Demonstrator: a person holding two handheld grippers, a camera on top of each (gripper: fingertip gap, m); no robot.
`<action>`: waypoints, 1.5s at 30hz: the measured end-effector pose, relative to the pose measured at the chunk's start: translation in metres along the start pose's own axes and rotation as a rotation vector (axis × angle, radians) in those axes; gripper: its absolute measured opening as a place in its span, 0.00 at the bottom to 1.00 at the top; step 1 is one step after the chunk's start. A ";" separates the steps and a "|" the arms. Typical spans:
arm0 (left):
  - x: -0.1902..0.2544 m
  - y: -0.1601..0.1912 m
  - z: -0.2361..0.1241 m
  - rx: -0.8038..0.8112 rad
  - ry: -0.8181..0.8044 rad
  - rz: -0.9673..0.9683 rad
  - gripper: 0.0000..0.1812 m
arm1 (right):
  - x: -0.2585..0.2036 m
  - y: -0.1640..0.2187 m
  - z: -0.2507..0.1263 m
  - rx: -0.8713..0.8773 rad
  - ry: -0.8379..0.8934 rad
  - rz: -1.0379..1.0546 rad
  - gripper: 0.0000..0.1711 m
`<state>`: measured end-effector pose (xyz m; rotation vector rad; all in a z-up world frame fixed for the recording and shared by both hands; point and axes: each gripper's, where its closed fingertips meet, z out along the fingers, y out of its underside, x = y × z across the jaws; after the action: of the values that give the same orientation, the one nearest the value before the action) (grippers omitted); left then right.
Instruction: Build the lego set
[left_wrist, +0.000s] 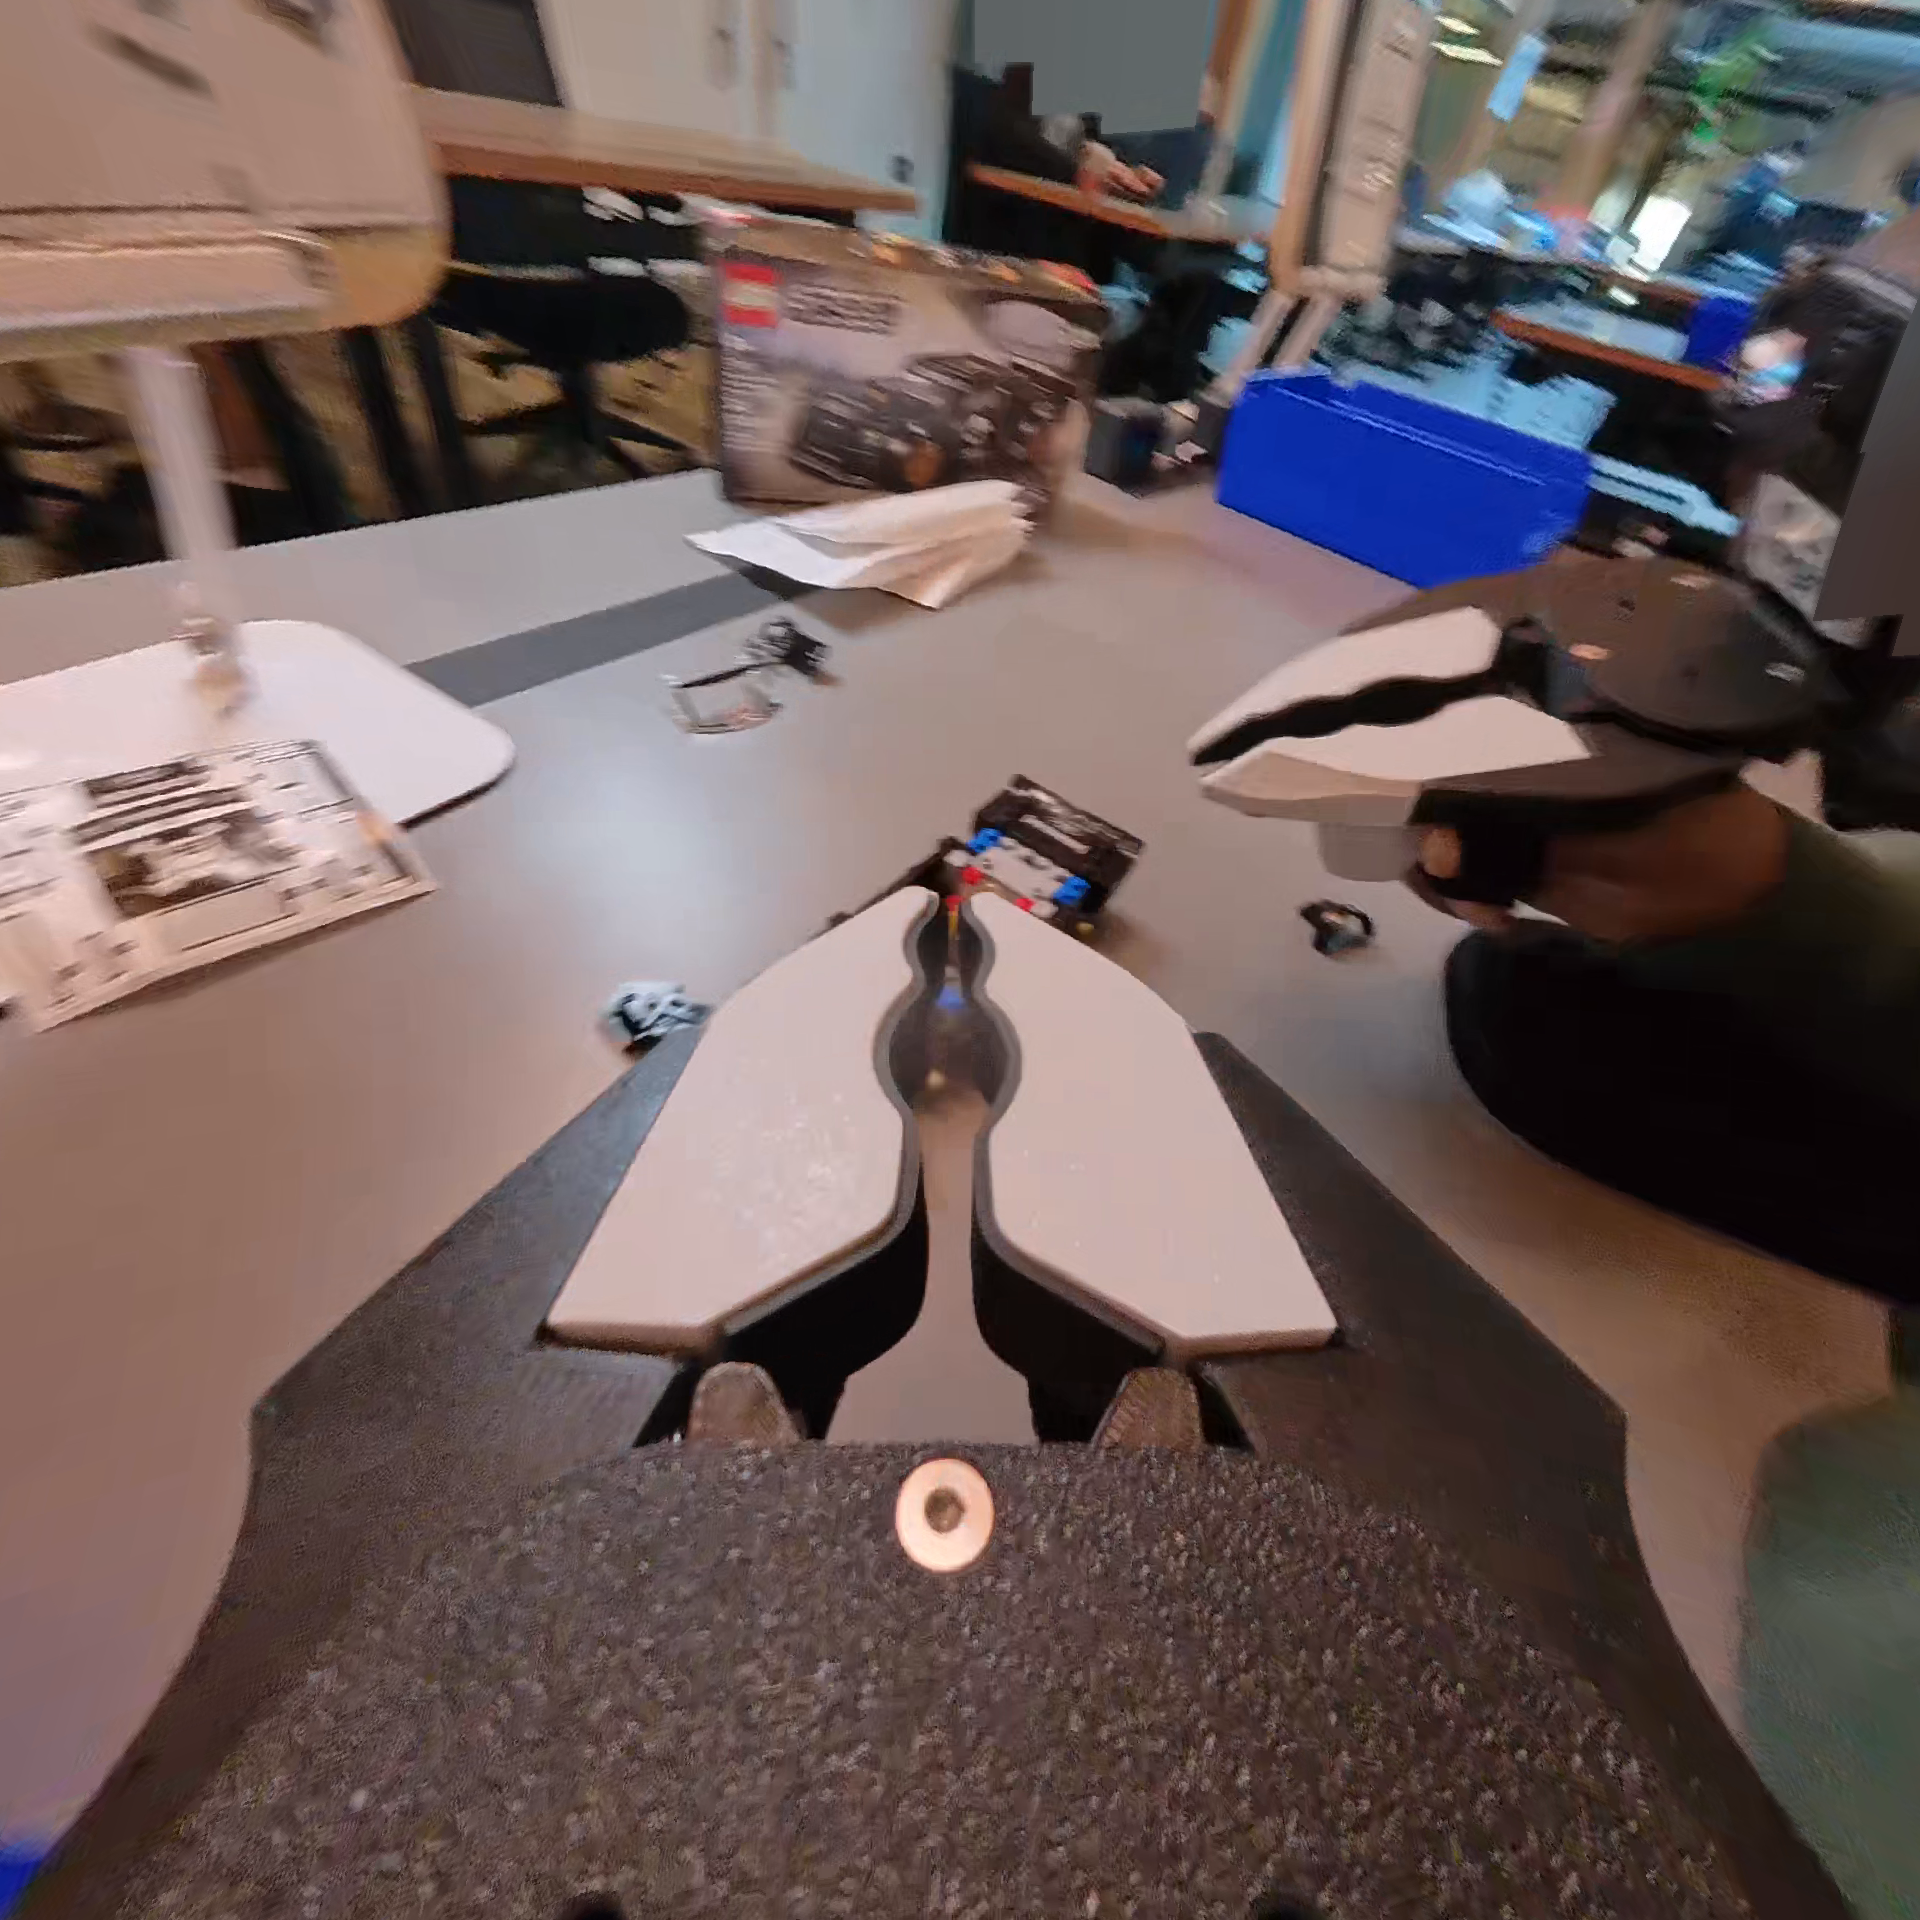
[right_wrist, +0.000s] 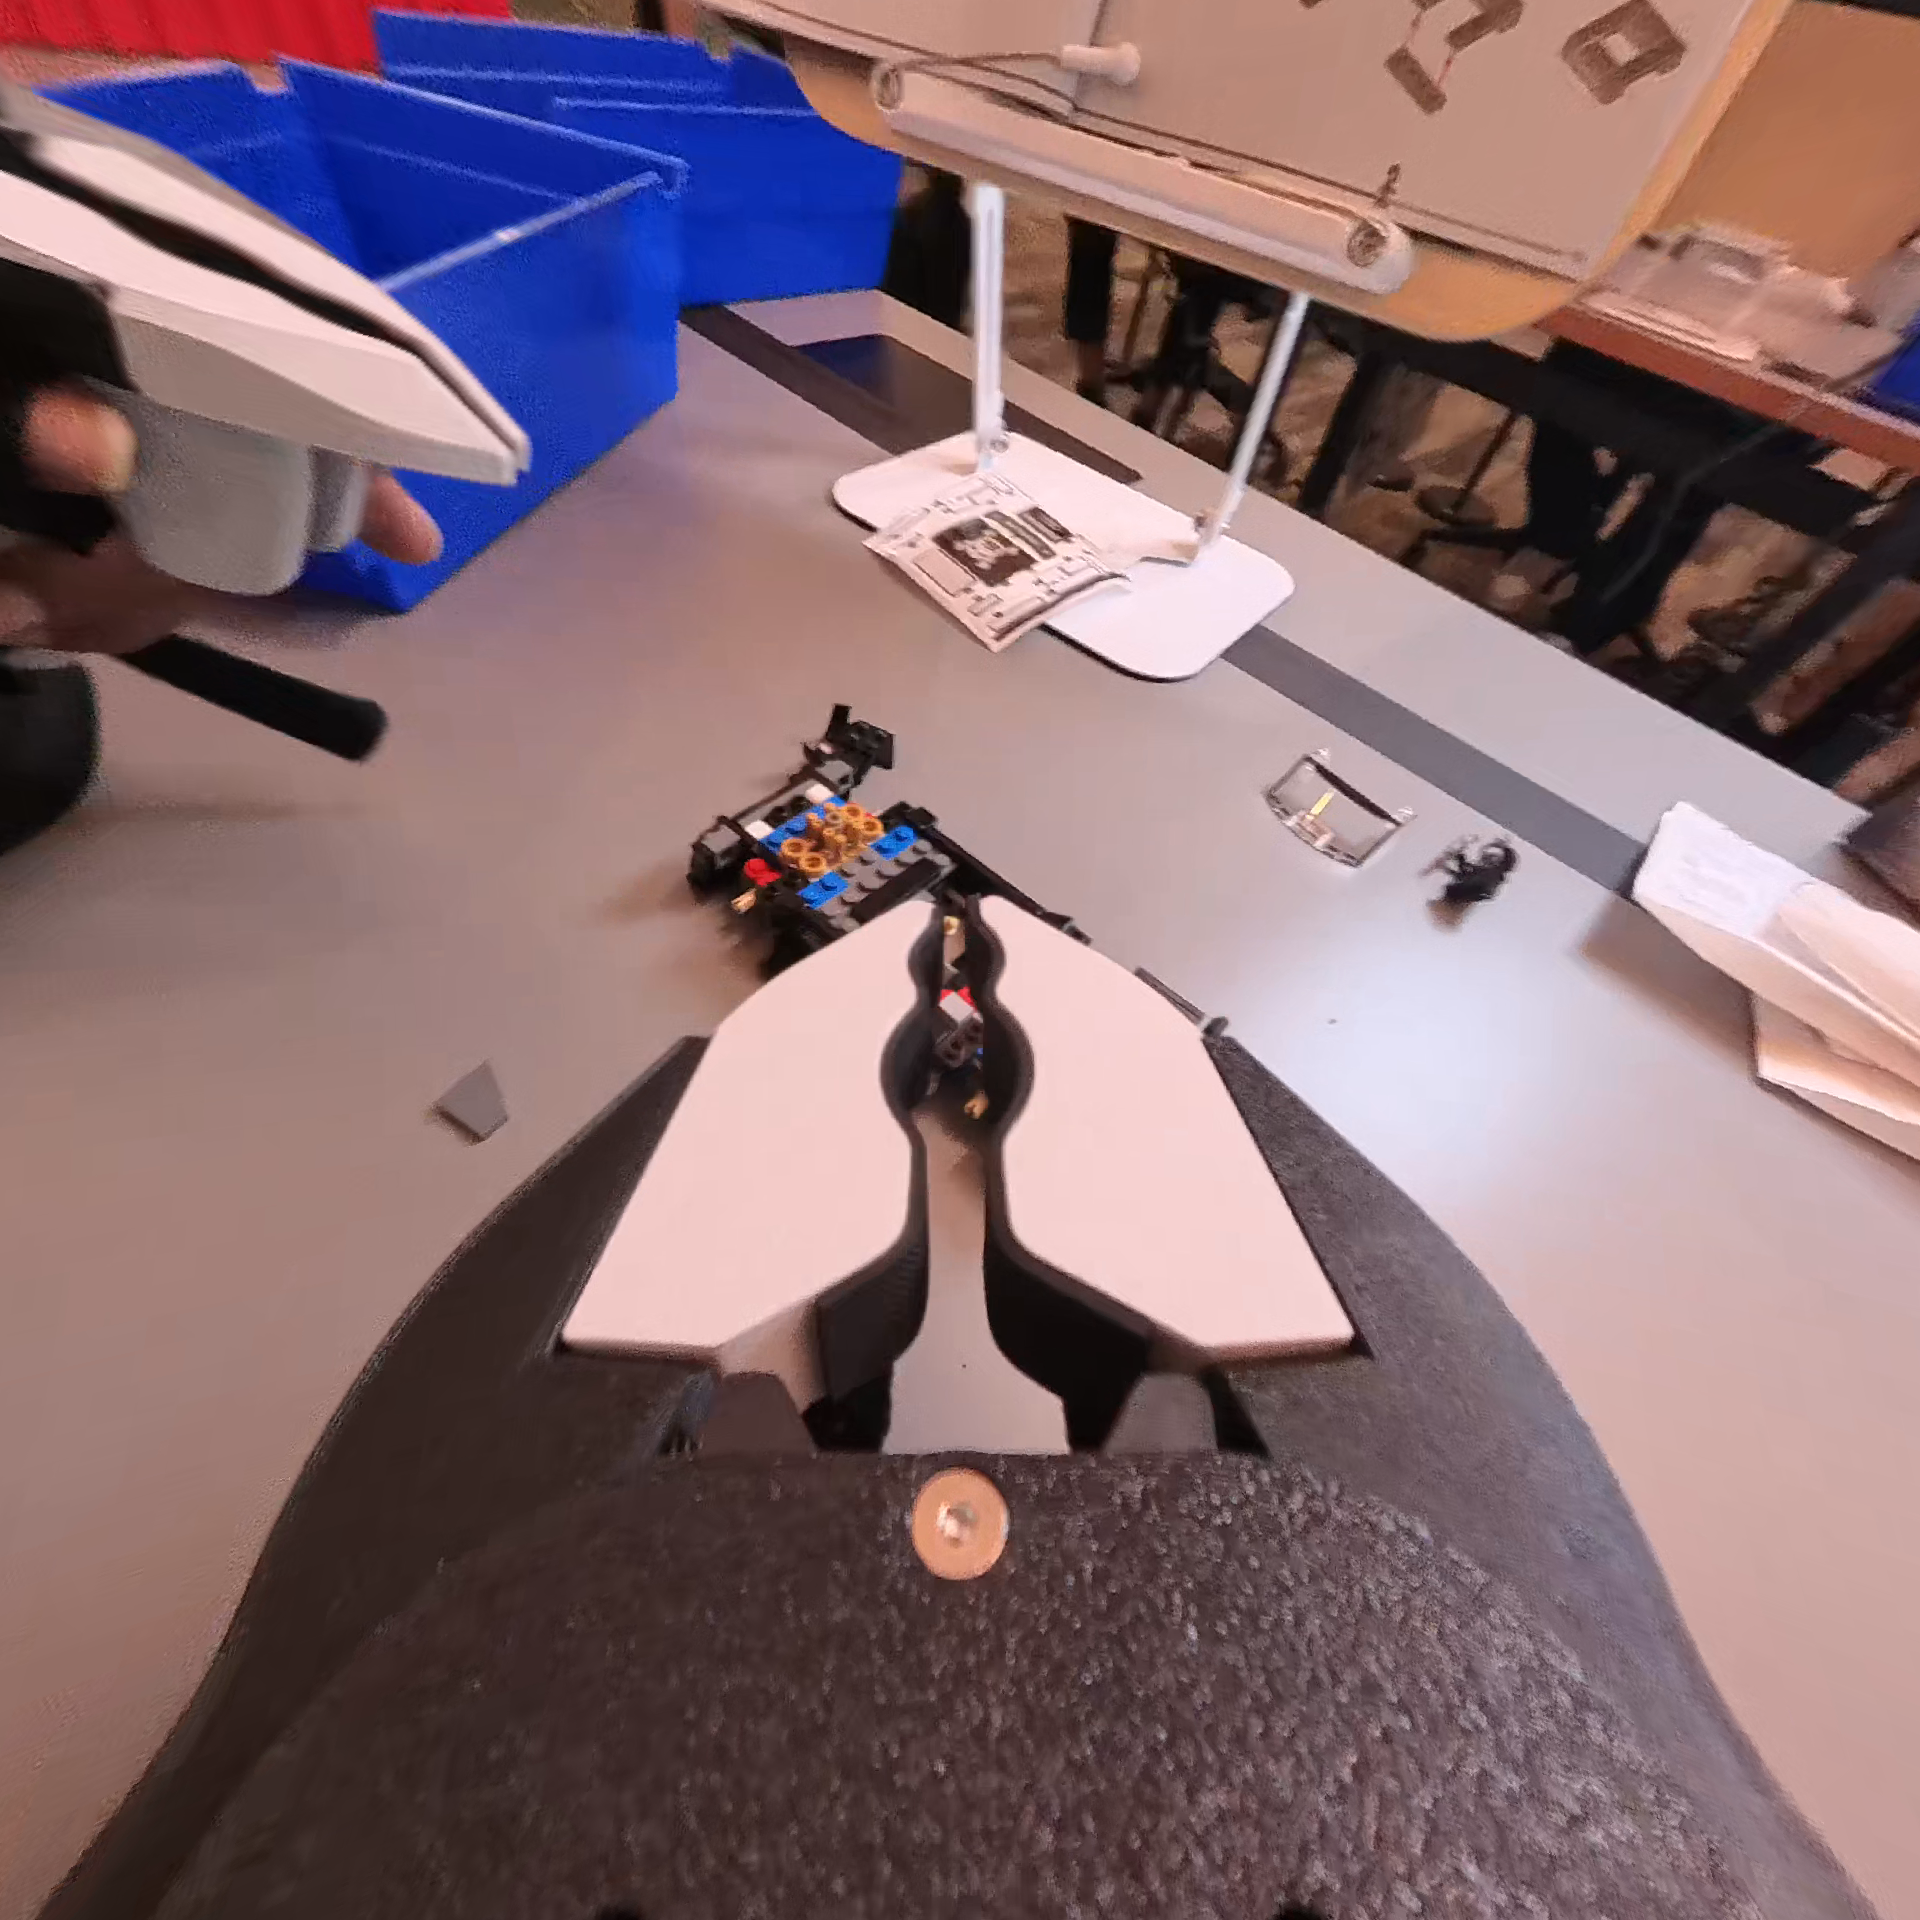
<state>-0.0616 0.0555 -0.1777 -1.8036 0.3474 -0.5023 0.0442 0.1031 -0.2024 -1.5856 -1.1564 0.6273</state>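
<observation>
The partly built lego model (right_wrist: 831, 847), a black chassis with blue plates and gold round pieces, lies on the grey table (right_wrist: 312, 1039). It also shows in the left wrist view (left_wrist: 1060, 842). My left gripper (left_wrist: 954, 902) is shut, its tips just short of the model; in the right wrist view it (right_wrist: 514, 457) hovers high at the left, with nothing held that I can see. My right gripper (right_wrist: 958, 912) is shut, its tips over the model's near edge; in the left wrist view it (left_wrist: 1200, 764) hovers to the right above the table.
The instruction booklet (left_wrist: 187, 862) lies on a white stand base (left_wrist: 343, 717). Loose parts lie around: a clear windshield (right_wrist: 1335, 810), a small black piece (right_wrist: 1470, 868), a grey wedge (right_wrist: 473, 1101), and another black piece (left_wrist: 1335, 925). The set's box (left_wrist: 904, 384), paper bags (left_wrist: 883, 540) and blue bins (right_wrist: 499, 260) stand behind. The tips of one gripper are about 12 centimetres away from the tips of the other.
</observation>
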 end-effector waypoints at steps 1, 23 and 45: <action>-0.006 0.001 -0.006 0.016 -0.047 -0.006 0.00 | 0.001 -0.001 0.000 -0.021 0.032 -0.003 0.00; -0.029 0.039 -0.015 -0.005 -0.190 0.086 0.00 | -0.008 0.031 0.011 -0.037 0.062 0.128 0.00; -0.020 0.070 0.005 -0.167 -0.159 0.146 0.09 | 0.004 0.057 0.014 -0.227 0.170 0.117 0.03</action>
<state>-0.0745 0.0493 -0.2493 -1.9483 0.4173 -0.2309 0.0551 0.1118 -0.2600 -1.8715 -1.0418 0.4378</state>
